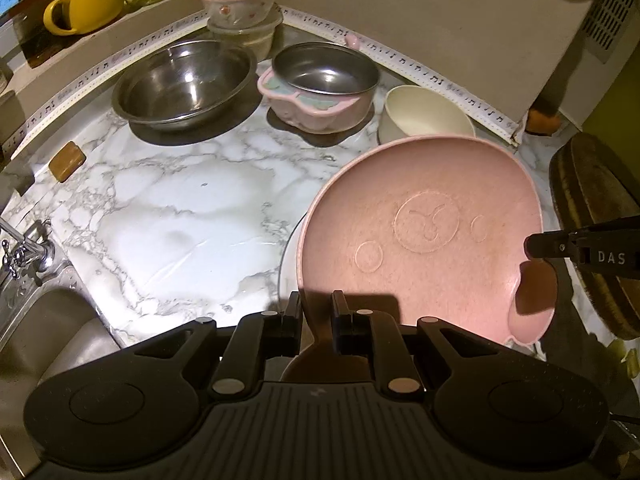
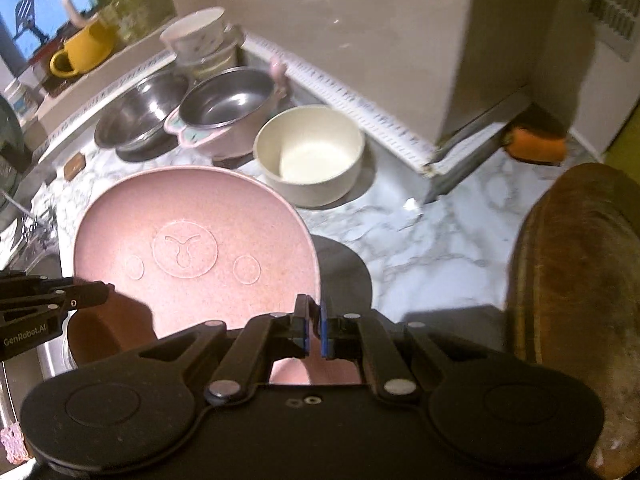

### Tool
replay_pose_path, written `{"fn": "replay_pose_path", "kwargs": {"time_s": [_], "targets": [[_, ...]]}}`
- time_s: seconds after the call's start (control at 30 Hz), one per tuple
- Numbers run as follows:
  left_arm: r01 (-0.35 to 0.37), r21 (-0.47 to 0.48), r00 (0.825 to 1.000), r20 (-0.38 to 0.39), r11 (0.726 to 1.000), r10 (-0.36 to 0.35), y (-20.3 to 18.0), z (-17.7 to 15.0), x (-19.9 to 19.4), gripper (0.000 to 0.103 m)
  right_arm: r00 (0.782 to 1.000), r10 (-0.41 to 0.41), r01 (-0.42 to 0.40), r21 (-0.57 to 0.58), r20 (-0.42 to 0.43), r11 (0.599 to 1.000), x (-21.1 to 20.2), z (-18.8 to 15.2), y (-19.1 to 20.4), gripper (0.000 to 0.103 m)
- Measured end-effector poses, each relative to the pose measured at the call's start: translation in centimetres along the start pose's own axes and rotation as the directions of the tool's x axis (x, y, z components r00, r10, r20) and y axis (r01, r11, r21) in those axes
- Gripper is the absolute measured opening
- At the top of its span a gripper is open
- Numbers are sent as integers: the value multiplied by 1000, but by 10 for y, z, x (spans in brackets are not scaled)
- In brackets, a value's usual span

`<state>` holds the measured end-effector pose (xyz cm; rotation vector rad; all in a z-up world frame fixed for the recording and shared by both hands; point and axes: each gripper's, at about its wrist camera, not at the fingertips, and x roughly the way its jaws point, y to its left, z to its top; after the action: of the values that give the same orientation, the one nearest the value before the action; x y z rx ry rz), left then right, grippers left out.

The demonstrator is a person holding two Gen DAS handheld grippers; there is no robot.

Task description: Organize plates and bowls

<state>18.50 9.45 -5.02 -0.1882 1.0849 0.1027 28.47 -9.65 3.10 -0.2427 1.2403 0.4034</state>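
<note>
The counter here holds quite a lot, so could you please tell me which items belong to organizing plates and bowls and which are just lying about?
Part of the job:
- pink plate, gripped at its rim by both tongs, left and right
- cream bowl
- two steel bowls
- stacked floral bowl

Lying about:
- yellow mug
- orange sponge
- wooden board
- tap
</note>
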Motion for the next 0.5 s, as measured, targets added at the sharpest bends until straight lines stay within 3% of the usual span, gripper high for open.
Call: {"fn": "replay_pose_path", "kwargs": {"time_s": [0.5], "targets": [[2,-20,998,-67,1000,-3,7,3,21,15,998,-1,0,-20,-66,1000,31,8,11,7]]}}
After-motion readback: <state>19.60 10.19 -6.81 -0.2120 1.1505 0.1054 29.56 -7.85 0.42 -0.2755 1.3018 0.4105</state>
